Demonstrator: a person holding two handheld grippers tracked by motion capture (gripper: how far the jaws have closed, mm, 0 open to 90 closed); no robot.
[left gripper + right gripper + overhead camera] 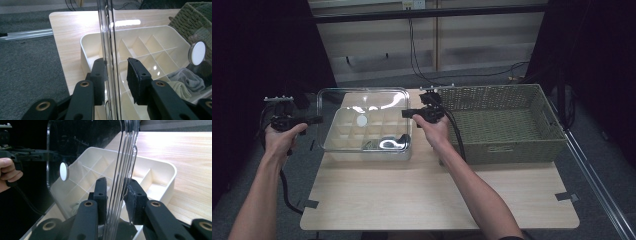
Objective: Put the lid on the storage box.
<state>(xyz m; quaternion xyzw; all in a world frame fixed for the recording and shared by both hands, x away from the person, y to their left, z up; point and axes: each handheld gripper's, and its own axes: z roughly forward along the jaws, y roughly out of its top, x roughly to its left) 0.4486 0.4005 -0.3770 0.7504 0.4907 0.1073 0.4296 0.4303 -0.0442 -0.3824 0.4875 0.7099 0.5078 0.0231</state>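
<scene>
A clear plastic lid (pixel 362 100) with a white round knob (pixel 362 120) hangs tilted just over a cream divided organiser box (pixel 343 144) on the table. My left gripper (pixel 318 120) holds the lid's left edge, and in the left gripper view its jaws (pixel 115 67) straddle the lid's rim (pixel 110 37). The lid's right edge sits in my right gripper (pixel 406 113), whose jaws (pixel 116 186) press on the ridged rim (pixel 125 150). Rolled grey and beige cloth (pixel 187 78) lies in the box's near compartments.
A large green woven basket (pixel 512 150) stands right of the box, close to my right hand. The light wooden table (pixel 437 195) has bare surface in front. Grey floor lies past the table's left edge, and cables hang at the back.
</scene>
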